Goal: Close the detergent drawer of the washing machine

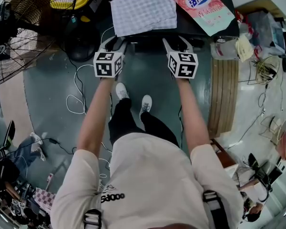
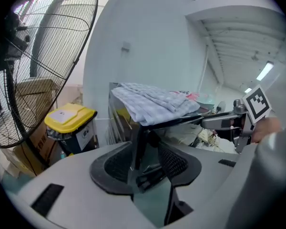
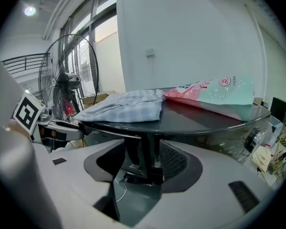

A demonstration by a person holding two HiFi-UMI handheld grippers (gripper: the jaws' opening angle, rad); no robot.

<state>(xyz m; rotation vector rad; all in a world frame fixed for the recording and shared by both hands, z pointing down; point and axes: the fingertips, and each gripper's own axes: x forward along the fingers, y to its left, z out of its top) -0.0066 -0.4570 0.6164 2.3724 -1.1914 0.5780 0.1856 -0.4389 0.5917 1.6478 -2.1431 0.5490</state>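
The dark washing machine (image 1: 193,23) stands at the top of the head view, seen from above. A dark strip of its upper front (image 1: 148,43) shows between the two grippers; I cannot make out the detergent drawer's outline there. My left gripper (image 1: 114,44) and right gripper (image 1: 177,44) both point at that front edge, side by side. In the left gripper view the left gripper (image 2: 145,163) is open, with a thin dark upright edge (image 2: 137,147) standing free between its jaws. The right gripper (image 3: 143,163) is open too, around a dark upright piece (image 3: 145,154) under the top.
A checked cloth (image 1: 143,11) and a pink-and-green detergent bag (image 1: 202,6) lie on the machine's top. A large floor fan (image 1: 24,27) and a yellow-lidded bin (image 2: 69,118) stand to the left. White cables (image 1: 78,99) trail on the floor; wooden boards (image 1: 224,94) lie at the right.
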